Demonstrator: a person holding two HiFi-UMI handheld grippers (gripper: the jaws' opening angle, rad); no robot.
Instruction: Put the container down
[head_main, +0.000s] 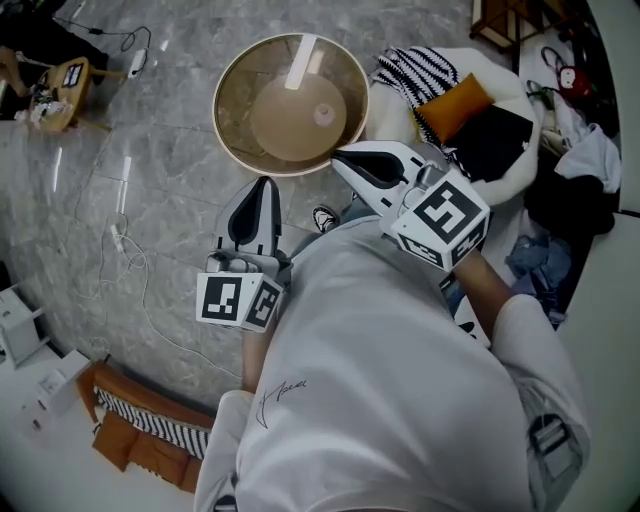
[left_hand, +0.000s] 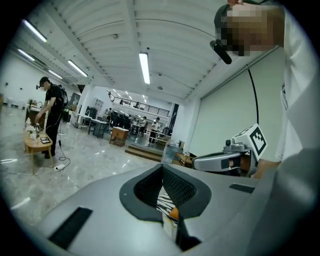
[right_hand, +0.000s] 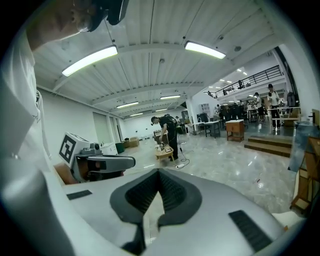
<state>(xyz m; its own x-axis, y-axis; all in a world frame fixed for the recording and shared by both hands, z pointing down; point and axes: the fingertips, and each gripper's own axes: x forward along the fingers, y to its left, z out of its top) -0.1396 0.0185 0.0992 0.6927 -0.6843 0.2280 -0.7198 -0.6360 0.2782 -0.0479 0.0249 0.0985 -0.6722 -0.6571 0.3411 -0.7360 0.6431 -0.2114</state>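
Grippers up close: left gripper (head_main: 265, 186) and right gripper (head_main: 340, 160) both have their jaws pinched together on nothing. Past their tips, the round tan container (head_main: 290, 105) sits upright on the grey marble floor (head_main: 150, 170). It's right beside a heap of clothes (head_main: 470, 125).

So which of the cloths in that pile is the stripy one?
The black-and-white cloth at the pile's left edge, nearest the bowl; the orange one and black one beside it are plain.
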